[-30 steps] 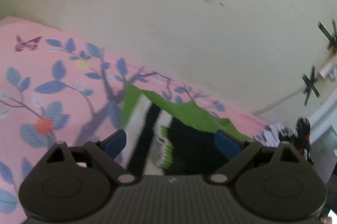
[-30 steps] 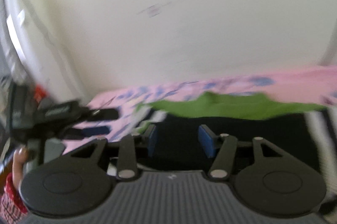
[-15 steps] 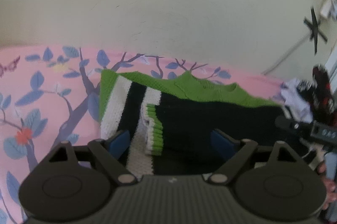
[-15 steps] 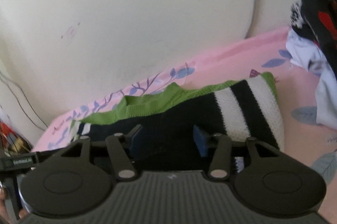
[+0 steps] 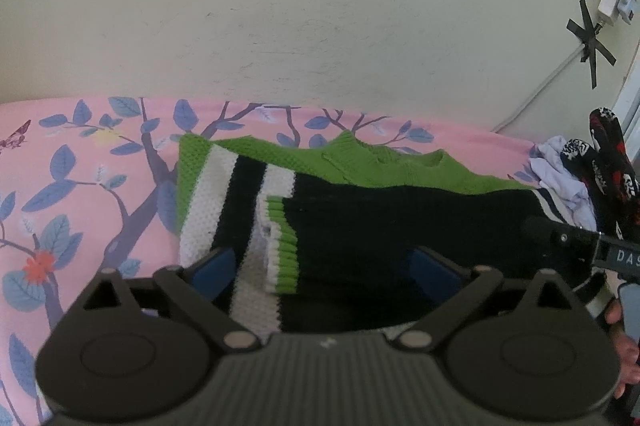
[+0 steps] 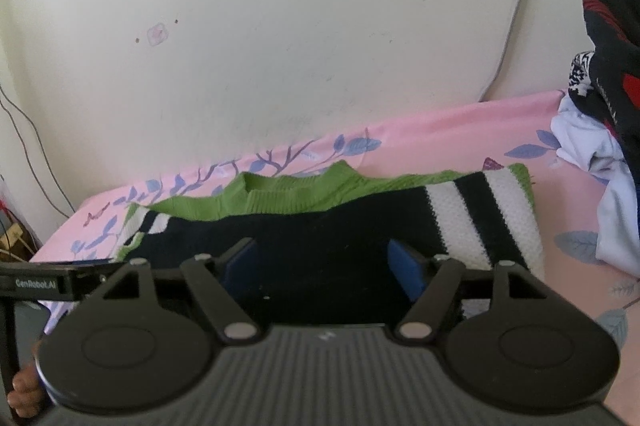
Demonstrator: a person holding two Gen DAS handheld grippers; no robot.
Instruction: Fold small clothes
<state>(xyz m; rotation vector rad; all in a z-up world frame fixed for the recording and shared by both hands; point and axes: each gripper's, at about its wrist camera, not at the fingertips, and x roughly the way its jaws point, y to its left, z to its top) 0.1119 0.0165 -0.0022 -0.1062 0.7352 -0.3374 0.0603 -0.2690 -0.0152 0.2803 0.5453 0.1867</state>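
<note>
Sweater point(image 5: 400, 218) flat on pink floral bedsheet point(image 5: 80, 194), cream wall point(image 5: 320, 26) behind, both claws spread, pinching nothing

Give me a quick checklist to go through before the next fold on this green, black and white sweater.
1. Sweater lying flat on the pink bedsheet: ok, with the green collar toward the wall.
2. Left gripper free of fabric: ok; its jaws have just opened wider, over the sweater and not pinching it.
3. Right gripper free of fabric: ok; its jaws have just been opening above the black part.
4. Sleeve cuff tucked in: ok, folded onto the body.
5. Near hem reachable: cannot tell, hidden below both grippers.
6. Clothes pile clear of the sweater: ok, off to the side.
</note>
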